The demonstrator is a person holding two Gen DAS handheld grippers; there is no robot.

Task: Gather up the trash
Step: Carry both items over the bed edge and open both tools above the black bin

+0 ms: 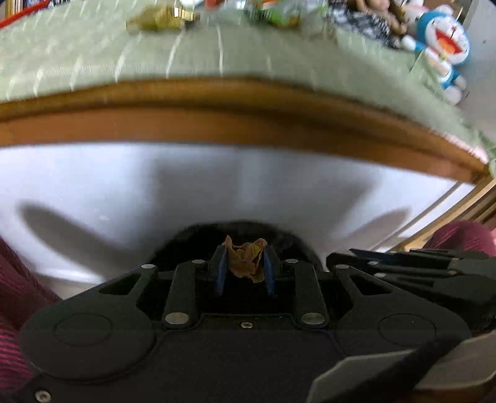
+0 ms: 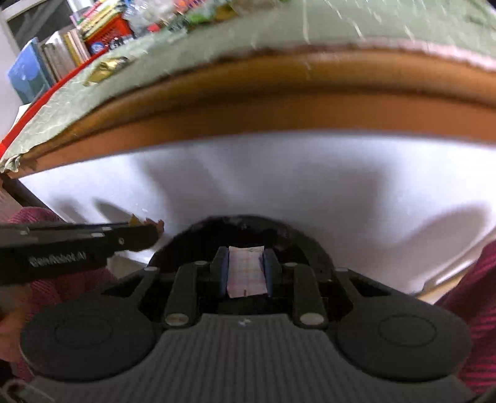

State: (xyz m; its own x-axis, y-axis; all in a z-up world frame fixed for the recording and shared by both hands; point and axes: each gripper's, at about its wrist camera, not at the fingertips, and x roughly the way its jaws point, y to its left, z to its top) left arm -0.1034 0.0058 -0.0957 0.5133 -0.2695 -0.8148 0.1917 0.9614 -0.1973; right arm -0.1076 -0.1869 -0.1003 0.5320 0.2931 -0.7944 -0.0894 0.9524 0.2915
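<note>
Both wrist cams sit side by side, angled down past the table edge (image 1: 248,102) at the same close-up black bin (image 2: 248,226).

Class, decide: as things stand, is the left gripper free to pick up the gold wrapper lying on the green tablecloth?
Probably not: the left gripper is already shut on a crumpled brown wrapper, and the gold wrapper lies far across the green tablecloth.

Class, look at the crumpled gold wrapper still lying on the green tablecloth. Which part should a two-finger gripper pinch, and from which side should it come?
Probably from above, pinching across the narrow middle of the gold wrapper. It lies low and elongated on the green tablecloth, so a level approach would likely push it along, and its crumpled ridges give the fingers something to catch. The picture is blurred, so finer folds cannot be told.
</note>
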